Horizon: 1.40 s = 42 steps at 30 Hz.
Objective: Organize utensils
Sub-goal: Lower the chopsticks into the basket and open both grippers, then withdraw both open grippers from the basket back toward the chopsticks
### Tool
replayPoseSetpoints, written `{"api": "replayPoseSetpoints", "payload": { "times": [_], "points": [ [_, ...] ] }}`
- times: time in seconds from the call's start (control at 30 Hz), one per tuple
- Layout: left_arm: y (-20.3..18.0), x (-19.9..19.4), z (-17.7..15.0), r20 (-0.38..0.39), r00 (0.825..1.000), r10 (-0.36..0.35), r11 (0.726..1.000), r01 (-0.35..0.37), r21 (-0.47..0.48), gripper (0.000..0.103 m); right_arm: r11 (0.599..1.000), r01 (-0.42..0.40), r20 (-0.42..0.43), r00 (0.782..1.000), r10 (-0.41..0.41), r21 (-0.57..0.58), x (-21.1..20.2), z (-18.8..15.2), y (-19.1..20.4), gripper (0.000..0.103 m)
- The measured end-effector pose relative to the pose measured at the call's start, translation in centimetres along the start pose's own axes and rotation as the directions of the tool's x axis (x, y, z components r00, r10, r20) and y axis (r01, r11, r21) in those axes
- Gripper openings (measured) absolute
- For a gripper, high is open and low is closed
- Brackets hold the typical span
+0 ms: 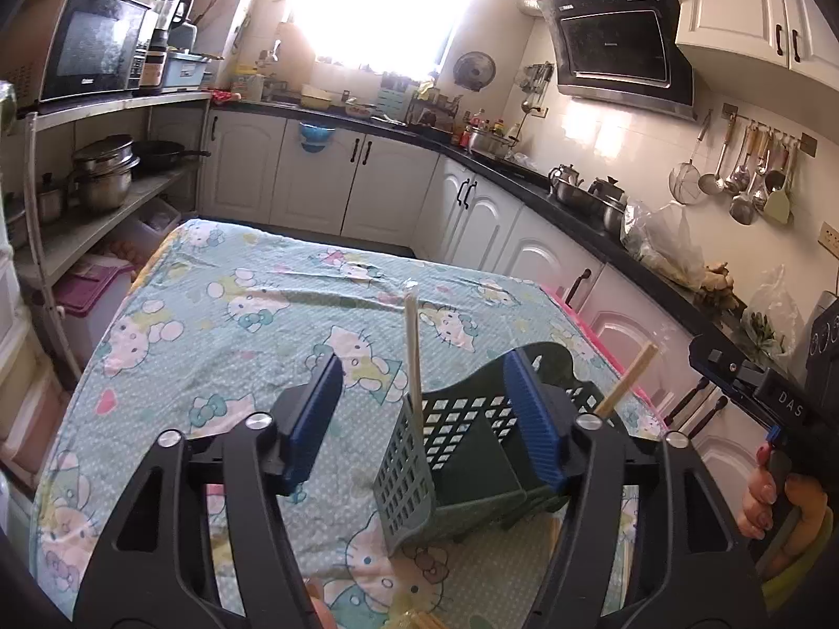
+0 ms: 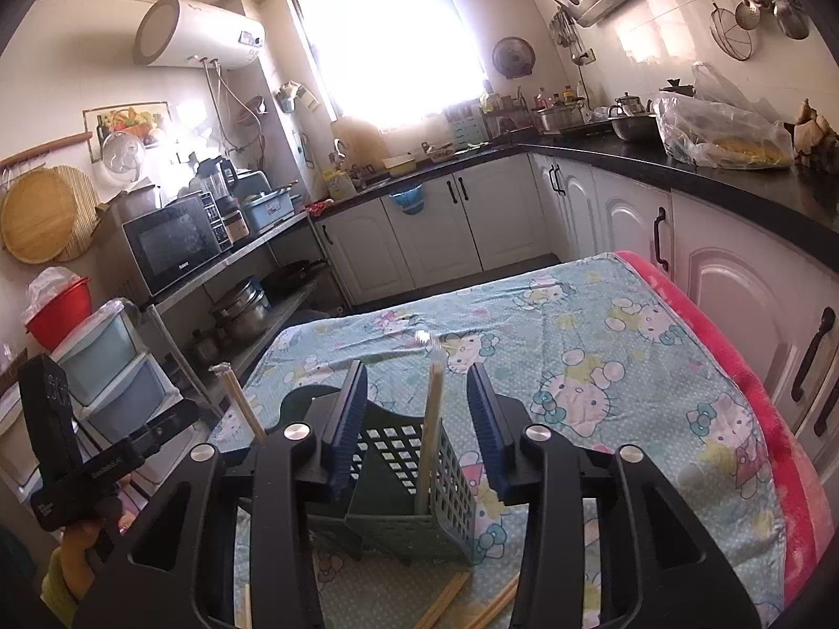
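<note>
A dark green perforated utensil holder [image 1: 461,461] stands on the Hello Kitty tablecloth [image 1: 251,325]. It also shows in the right wrist view [image 2: 414,492]. A pale chopstick [image 1: 413,361] stands upright in it, also visible in the right wrist view [image 2: 432,419]. A second chopstick [image 1: 626,380] leans out of its far side, seen in the right wrist view [image 2: 244,403] too. Several loose chopsticks [image 2: 451,603] lie on the cloth in front of the holder. My left gripper [image 1: 425,419] is open and empty above the holder. My right gripper [image 2: 419,424] is open and empty, its fingers either side of the upright chopstick.
A kitchen counter [image 2: 681,167] with white cabinets runs along the back and right. A shelf [image 1: 105,105] with a microwave and pots stands at the left. A red blanket edge [image 2: 776,409] lines the table's right side. The other hand-held gripper [image 1: 760,398] is at the right.
</note>
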State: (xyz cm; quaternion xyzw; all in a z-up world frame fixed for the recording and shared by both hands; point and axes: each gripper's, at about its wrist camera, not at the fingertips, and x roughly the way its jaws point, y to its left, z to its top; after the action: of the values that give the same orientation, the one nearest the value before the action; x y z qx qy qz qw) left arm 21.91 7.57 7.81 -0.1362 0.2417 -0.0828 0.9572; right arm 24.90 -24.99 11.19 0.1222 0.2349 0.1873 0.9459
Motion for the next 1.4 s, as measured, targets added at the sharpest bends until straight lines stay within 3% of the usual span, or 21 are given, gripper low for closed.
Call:
{"api": "replayPoseSetpoints", "payload": {
  "times": [0.07, 0.27, 0.67, 1.4],
  "points": [
    [0.2, -0.3, -0.2, 0.001, 1.000, 0.005, 1.000, -0.005, -0.010, 0.074, 1.000, 0.004, -0.003, 1.000, -0.004, -0.005, -0.2, -0.2, 0.0, 0.043],
    [0.4, -1.4, -0.9, 0.018, 1.000, 0.020, 0.999, -0.020, -0.029, 0.092, 1.000, 0.013, -0.009, 1.000, -0.013, -0.028, -0.8, -0.9, 0.1, 0.050],
    [0.3, -3.3, -2.6, 0.022, 0.999, 0.040, 0.999, -0.040, -0.028, 0.092, 0.997, 0.032, -0.007, 0.999, -0.032, -0.077, -2.8, -2.8, 0.3, 0.061],
    [0.1, -4.2, -6.7, -0.063, 0.997, 0.040, 0.998, -0.043, -0.036, 0.092, 0.990, 0.014, -0.081, 0.996, -0.026, -0.138, -3.5, -6.5, 0.9, 0.062]
  ]
}}
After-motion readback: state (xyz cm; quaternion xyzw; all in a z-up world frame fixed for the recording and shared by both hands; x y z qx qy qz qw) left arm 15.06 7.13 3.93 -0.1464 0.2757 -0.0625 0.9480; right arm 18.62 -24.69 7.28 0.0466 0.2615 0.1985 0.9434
